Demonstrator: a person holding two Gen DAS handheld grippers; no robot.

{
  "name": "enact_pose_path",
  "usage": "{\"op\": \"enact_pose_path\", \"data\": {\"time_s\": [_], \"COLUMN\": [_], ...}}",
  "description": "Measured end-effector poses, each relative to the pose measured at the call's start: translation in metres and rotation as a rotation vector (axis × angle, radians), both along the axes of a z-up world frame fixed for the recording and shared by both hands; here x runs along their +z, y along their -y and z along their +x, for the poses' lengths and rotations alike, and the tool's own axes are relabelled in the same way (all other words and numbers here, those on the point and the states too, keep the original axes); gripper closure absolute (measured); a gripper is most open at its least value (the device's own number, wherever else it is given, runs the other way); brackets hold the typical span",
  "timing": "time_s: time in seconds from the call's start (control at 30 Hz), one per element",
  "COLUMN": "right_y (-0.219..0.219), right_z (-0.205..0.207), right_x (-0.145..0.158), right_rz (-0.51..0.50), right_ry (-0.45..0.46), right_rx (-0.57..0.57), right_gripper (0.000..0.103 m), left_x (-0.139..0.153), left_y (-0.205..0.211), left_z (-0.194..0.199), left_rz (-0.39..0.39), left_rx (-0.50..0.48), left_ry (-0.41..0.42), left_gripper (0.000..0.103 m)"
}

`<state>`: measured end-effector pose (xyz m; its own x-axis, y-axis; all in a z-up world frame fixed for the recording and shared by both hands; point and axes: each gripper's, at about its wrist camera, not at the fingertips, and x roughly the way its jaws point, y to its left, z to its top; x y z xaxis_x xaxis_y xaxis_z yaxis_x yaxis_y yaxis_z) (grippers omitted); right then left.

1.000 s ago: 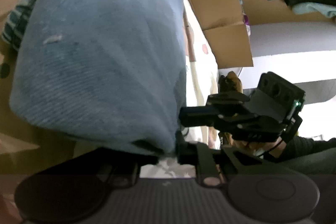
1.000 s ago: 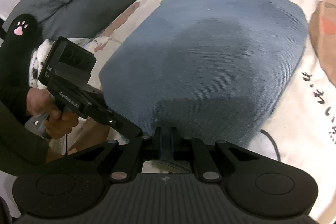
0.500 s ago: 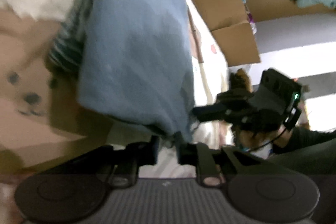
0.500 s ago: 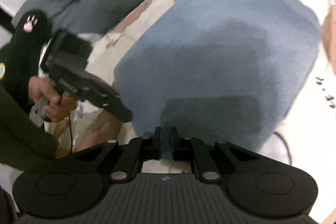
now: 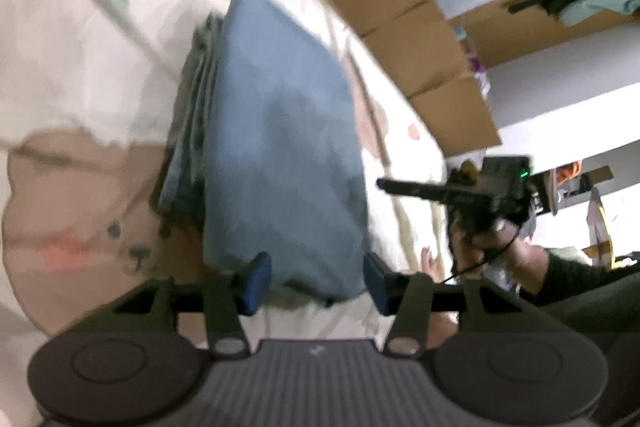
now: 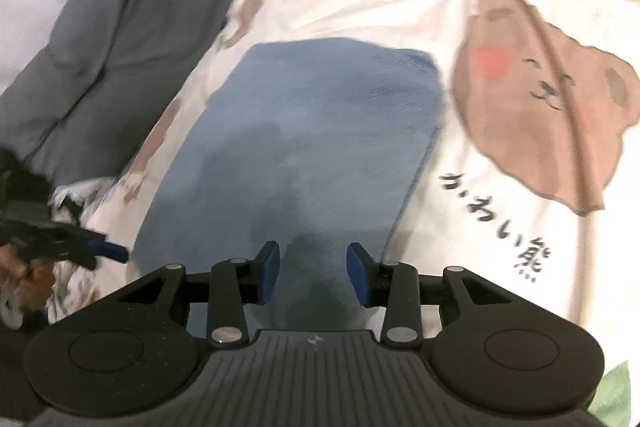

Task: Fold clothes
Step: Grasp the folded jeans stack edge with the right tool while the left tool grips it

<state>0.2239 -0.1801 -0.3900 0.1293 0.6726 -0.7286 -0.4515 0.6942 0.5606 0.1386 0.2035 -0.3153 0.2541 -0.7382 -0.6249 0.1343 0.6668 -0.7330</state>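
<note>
One folded blue garment (image 6: 304, 155) lies on the bear-print sheet (image 6: 500, 27). Two grippers, left gripper (image 5: 316, 281) and right gripper (image 6: 314, 273), are opening at its near edge, pads not pressing it; bare sheet lies beside it.

Motion blur smears my left view; the folded blue garment (image 5: 280, 155) hides its striped lower layers, and the bear-print sheet (image 6: 520, 27) runs off-frame.

Folded garment (image 6: 304, 131) is a faded denim blue with a fine ribbed weave; bedsheet (image 6: 460, 219) under it is cream with brown bears, pink cheeks and black lettering; fingers (image 6: 270, 269) have blue pads on black arms; grey quilted jacket (image 6: 116, 39) off to their left; cardboard boxes (image 5: 404, 27) plain tan.
</note>
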Motion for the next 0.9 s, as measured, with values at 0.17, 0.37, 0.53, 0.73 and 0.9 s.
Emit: {"op": "enact_pose_path", "data": {"time_s": [0.17,0.37,0.53,0.73,0.9], "right_y": [0.013,0.019,0.005,-0.007,-0.010], "right_z": [0.015,0.029,0.035,0.036,0.040], "right_x": [-0.010,-0.027,-0.041,-0.052,-0.060], "right_rz": [0.008,0.035,0.056,0.057,0.074], "right_ry": [-0.036,-0.101,-0.154,-0.192,-0.225], "right_rx": [-0.104,-0.150,-0.147,-0.148,-0.146], "right_gripper": [0.046,0.046,0.046,0.046,0.048], "left_x": [0.010,-0.005,-0.023,-0.043,-0.055], "left_y": [-0.004,0.000,0.000,0.001,0.005], "left_z": [0.017,0.046,0.065,0.074,0.076], "left_rz": [0.051,0.156,0.181,0.166,0.141], "left_rx": [0.070,0.152,0.193,0.207,0.219], "left_ry": [0.080,0.098,0.096,0.071,0.063], "left_gripper": [0.041,0.039,0.036,0.036,0.037]}}
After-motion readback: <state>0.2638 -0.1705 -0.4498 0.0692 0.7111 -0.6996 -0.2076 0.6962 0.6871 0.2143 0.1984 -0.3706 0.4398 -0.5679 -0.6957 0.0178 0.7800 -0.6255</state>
